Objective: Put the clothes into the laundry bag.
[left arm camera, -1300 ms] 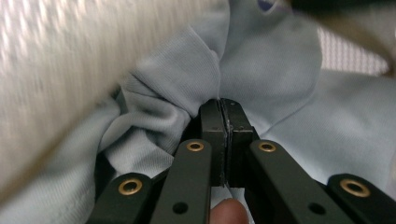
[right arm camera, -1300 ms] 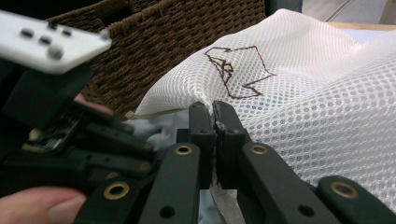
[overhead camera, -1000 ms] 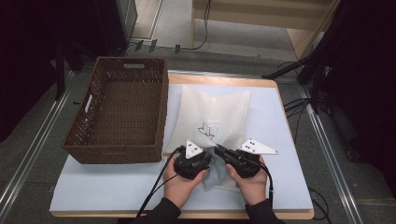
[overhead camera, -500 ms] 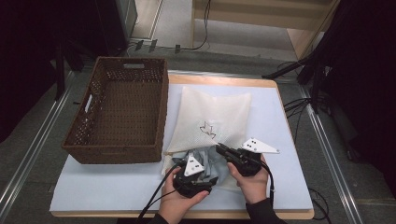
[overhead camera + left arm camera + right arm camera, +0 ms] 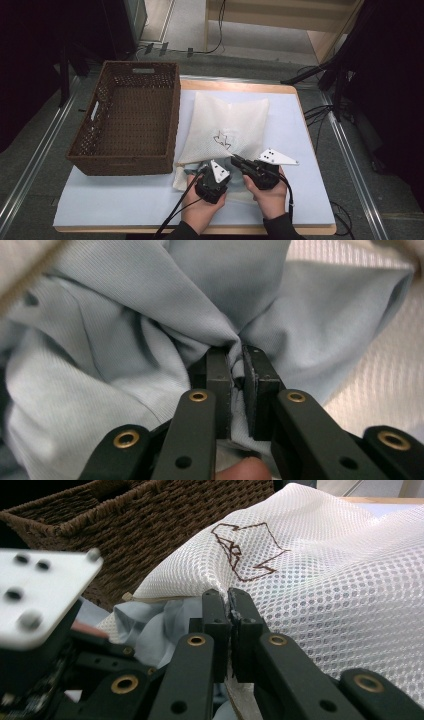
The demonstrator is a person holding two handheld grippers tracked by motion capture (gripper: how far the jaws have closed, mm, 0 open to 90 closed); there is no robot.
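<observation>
Low in the middle of the high view, the left gripper has just been closing its jaws, which now pinch a bunched fold of the pale blue cloth. Just right of it, the right gripper clamps the white mesh bag's edge, beside the brown wicker basket.

Basket: brown wicker, rectangular, with handle slots in its end walls; it stands on the left part of the worktop, its dark weave also seen in the right gripper view
Worktop: wooden board with a pale blue sheet laid over it
Rails: metal strips along both sides of the worktop
Cables: black, trailing on the floor to the right
Shelf unit: light wood, behind the worktop
</observation>
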